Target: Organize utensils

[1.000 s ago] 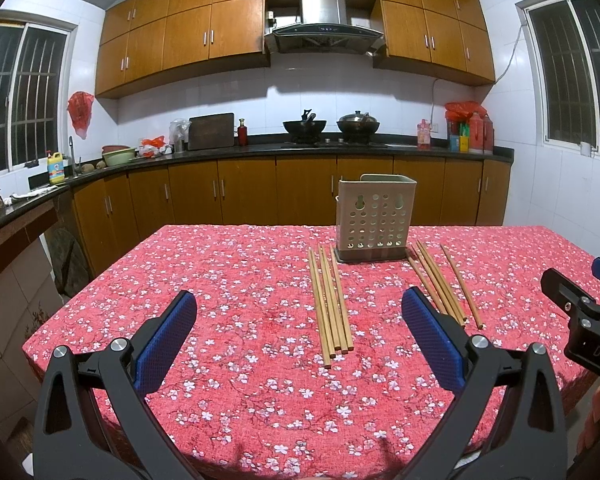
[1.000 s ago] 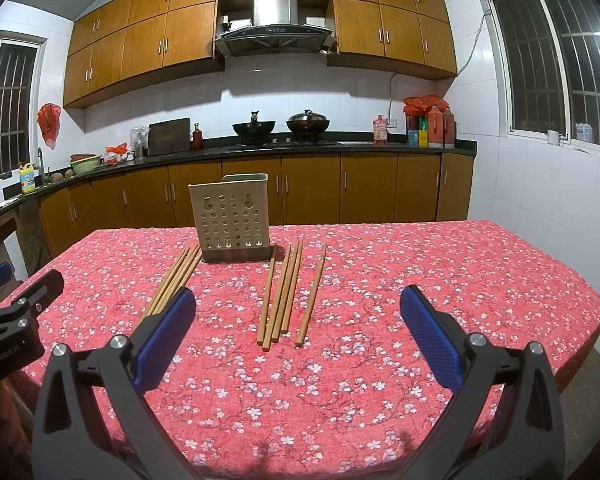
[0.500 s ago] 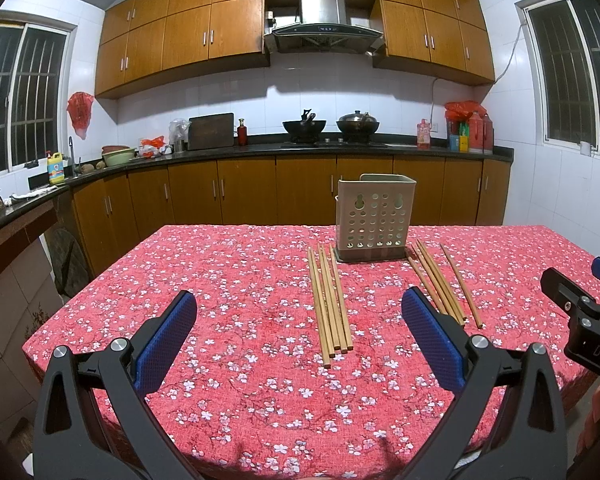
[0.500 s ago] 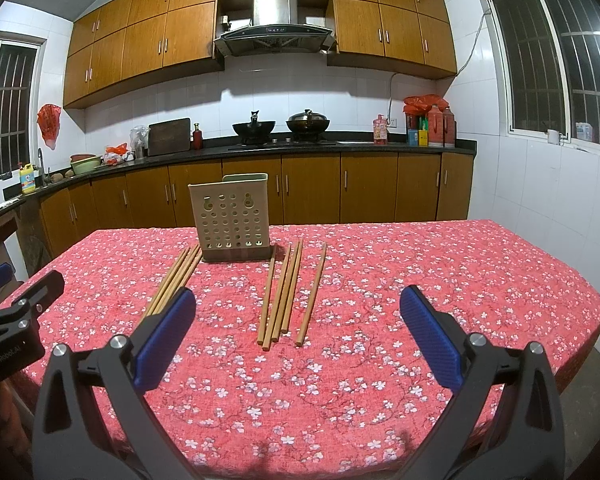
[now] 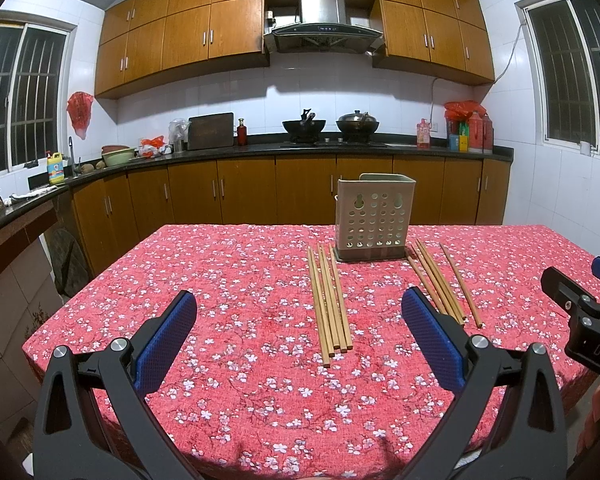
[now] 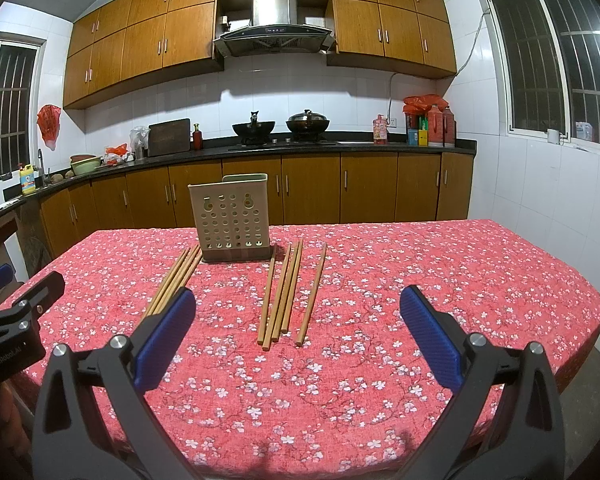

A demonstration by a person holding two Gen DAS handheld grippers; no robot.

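Note:
A beige perforated utensil holder [image 5: 373, 218] [image 6: 234, 218] stands upright on the table, with nothing showing above its rim. Two groups of wooden chopsticks lie flat in front of it. One group [image 5: 330, 300] [image 6: 176, 280] lies to the holder's left, the other [image 5: 440, 282] [image 6: 286, 292] to its right. My left gripper [image 5: 299, 320] hovers open over the near table edge, short of the left group. My right gripper [image 6: 298, 318] is open too, short of the right group. Nothing sits between the blue pads [image 5: 168, 344] [image 6: 430, 330] of either one.
A red floral cloth covers the table [image 5: 228, 272] [image 6: 440, 272]. Wooden cabinets and a dark counter with woks, bottles and a cutting board run behind. The other gripper pokes in at each view's side edge, right gripper [image 5: 580, 316] and left gripper [image 6: 16, 316].

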